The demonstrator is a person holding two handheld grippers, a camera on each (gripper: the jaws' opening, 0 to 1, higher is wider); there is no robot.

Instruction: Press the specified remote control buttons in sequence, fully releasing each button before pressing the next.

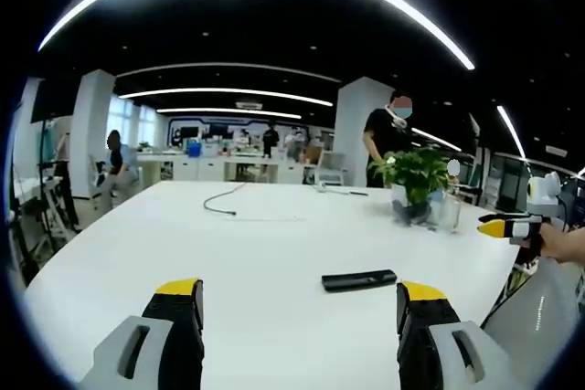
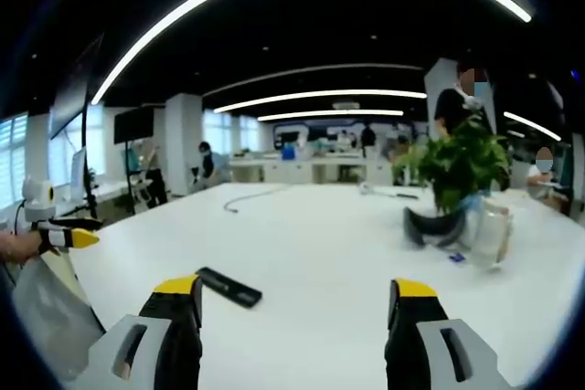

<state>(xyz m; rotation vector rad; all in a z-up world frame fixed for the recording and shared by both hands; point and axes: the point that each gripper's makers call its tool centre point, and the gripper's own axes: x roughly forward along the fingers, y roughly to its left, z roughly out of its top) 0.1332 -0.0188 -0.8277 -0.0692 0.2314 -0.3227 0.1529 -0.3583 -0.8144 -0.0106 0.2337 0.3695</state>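
In the left gripper view, the left gripper point(image 1: 300, 303) hovers over the white surface point(image 1: 265, 244) with its jaws apart and nothing between them. The black remote control point(image 1: 358, 279) lies flat just ahead, nearer the right jaw. A potted plant point(image 1: 417, 180) stands farther back. In the right gripper view, the right gripper point(image 2: 298, 303) is likewise spread wide, the remote control near its left jaw.

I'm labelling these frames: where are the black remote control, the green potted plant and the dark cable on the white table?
Black slim remote control point(image 1: 359, 279): left gripper view, middle of its top face.
Green potted plant point(image 2: 466, 163): right gripper view, leaves.
Dark thin cable point(image 1: 222, 200): left gripper view, its curve.
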